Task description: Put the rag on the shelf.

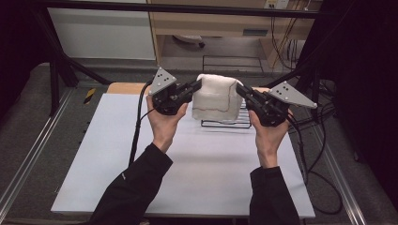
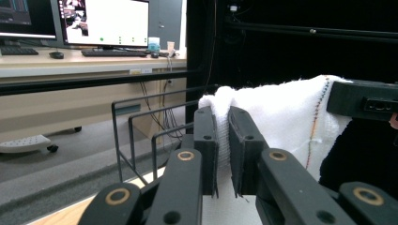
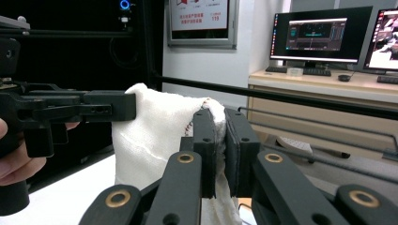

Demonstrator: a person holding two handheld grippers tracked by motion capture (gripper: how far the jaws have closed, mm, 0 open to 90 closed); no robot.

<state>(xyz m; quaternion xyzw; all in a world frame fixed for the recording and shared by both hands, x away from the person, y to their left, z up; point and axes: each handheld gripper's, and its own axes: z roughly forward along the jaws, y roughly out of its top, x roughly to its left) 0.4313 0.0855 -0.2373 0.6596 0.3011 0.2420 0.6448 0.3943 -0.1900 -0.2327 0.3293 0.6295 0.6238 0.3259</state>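
You hold a white towel (image 1: pixel 215 97) of soft, nubbly cloth with a coloured stitched hem. Your left gripper (image 1: pixel 193 87) and right gripper (image 1: pixel 244 91) are matt black plastic with brass-coloured rivets, each topped by a dull grey plate. Behind stands a thin black wire rack (image 1: pixel 230 123). The table (image 1: pixel 141 154) is smooth, matt pale sheet, edged with wood.

Lab workspace — a recording rig.
Black frame bars (image 1: pixel 178 8) ring the white table (image 1: pixel 187 178); beyond it, monitors (image 3: pixel 320 33) on a desk (image 3: pixel 324 84).

white towel (image 1: pixel 215 97), black wire rack (image 1: pixel 225 123)
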